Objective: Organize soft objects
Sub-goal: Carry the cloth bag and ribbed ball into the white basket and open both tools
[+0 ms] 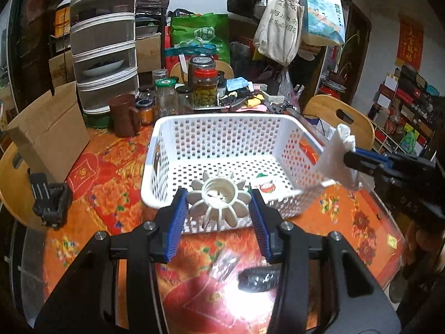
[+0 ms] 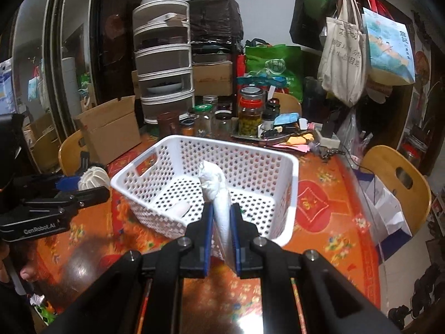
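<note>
Left wrist view: left gripper (image 1: 219, 203) jaws part-way apart, blue pads clamped on either side of a cream ribbed flower-shaped piece (image 1: 219, 199), held in the air over the near rim of the white perforated basket (image 1: 222, 133). A small red-and-green packet (image 1: 265, 185) lies on the basket floor. The right gripper (image 1: 351, 161) enters from the right, pinching a white folded cloth (image 1: 338, 157) beside the basket's right wall. Red wall banner (image 1: 410, 44) carries Chinese characters — not legible.

Right wrist view: right gripper (image 2: 222, 217) jaws nearly together, clamped on the white folded cloth (image 2: 215, 189), which stands upright before the basket (image 2: 250, 156). At left, the left gripper (image 2: 75, 186) body reads "GenRobot.AI". Canvas tote (image 2: 343, 58) print — unreadable.
</note>
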Tool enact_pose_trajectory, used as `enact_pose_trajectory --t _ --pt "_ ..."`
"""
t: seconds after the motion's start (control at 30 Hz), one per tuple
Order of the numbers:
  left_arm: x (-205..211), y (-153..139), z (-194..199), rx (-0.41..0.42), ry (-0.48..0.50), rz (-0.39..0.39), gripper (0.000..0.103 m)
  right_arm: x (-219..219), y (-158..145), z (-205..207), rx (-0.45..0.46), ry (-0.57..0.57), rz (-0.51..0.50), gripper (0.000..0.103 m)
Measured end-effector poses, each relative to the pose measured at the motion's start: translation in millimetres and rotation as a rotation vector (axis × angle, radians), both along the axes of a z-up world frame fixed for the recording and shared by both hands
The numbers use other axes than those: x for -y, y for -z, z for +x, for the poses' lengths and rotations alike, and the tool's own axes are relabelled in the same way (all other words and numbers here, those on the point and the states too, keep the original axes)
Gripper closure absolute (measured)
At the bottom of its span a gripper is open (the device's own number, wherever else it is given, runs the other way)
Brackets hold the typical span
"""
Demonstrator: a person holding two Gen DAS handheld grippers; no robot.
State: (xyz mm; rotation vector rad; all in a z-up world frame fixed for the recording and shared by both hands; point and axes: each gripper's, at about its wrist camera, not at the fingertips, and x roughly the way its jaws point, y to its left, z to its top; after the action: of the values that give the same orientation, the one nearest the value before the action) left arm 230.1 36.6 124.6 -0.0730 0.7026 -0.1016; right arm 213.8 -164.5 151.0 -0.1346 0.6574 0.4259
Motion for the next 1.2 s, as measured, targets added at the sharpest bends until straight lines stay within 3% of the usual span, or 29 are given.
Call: enact_pose_trajectory --t 0.2,0.37,0.9,1.2 --pt "5.2 -12.1 36.4 -0.021 -0.011 0.011 0.061 -6.9 0.0 27.8 -0.026 0.006 -0.019 0.092" --pt "11.6 -3.3 72.0 -0.07 -0.021 0.031 0.061 -15.4 7.2 52.6 -0.057 0.014 -0.048 0.092" --pt "12.5 72.9 161.3 -0.243 -0.075 0.087 0.061 -29.2 61.7 118.0 -0.187 0.069 -0.118 0.092" --pt "13.8 105.4 184.1 -0.312 -0.078 0.096 0.061 -34.0 82.7 134.1 -0.236 0.089 -0.176 0.092"
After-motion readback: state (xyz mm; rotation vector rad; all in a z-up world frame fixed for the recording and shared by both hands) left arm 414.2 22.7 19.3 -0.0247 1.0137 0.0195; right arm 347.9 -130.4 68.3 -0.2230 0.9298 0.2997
